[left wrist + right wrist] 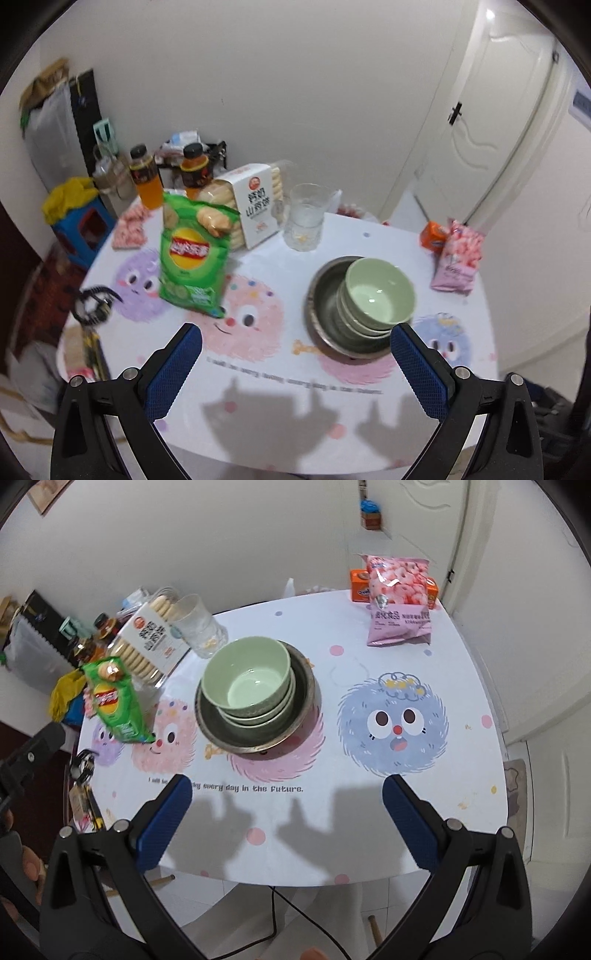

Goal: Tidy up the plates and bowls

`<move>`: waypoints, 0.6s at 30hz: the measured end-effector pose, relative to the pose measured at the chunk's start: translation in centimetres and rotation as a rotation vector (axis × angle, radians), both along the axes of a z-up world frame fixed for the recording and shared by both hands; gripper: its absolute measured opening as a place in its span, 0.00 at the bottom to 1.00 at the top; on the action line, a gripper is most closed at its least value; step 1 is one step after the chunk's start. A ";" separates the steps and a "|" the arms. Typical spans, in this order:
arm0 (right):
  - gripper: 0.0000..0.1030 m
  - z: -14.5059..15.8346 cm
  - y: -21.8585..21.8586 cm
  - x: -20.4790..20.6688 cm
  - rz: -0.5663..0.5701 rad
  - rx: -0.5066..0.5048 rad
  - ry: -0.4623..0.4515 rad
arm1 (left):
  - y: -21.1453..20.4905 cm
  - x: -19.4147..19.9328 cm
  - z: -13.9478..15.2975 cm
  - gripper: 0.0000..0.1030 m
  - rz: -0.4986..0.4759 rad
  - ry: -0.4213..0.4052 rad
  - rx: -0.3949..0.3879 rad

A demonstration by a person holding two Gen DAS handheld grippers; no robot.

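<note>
Where tablecloth [369, 812] reads "every day in the future.", green bowls [247, 679] stacked

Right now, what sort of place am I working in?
Most likely a home dining corner: a table with a cartoon cloth carries stacked green bowls in a metal basin, a bag of chips, and a white interior door stands behind.

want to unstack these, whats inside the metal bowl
A nested stack of green bowls sits inside the metal bowl, toward one side; about three rims show. The top one looks empty. The lower bowls' insides and the metal bowl's bottom beneath them are covered.
</note>
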State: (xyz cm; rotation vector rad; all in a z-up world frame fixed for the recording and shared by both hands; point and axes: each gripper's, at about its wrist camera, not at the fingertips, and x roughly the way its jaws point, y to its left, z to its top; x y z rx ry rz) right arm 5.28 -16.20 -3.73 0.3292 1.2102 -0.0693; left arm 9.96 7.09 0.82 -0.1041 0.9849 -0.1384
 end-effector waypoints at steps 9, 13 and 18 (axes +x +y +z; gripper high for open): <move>1.00 -0.3 -0.3 -0.2 0.038 0.018 0.029 | -2.0 -0.9 -0.5 1.00 -0.029 0.033 0.111; 1.00 0.0 -0.2 -0.1 0.047 0.032 0.033 | -2.5 -0.9 -0.9 1.00 -0.046 0.063 0.128; 1.00 -0.1 -0.1 -0.1 0.047 0.029 0.037 | -2.5 -0.8 -1.5 1.00 -0.044 0.094 0.140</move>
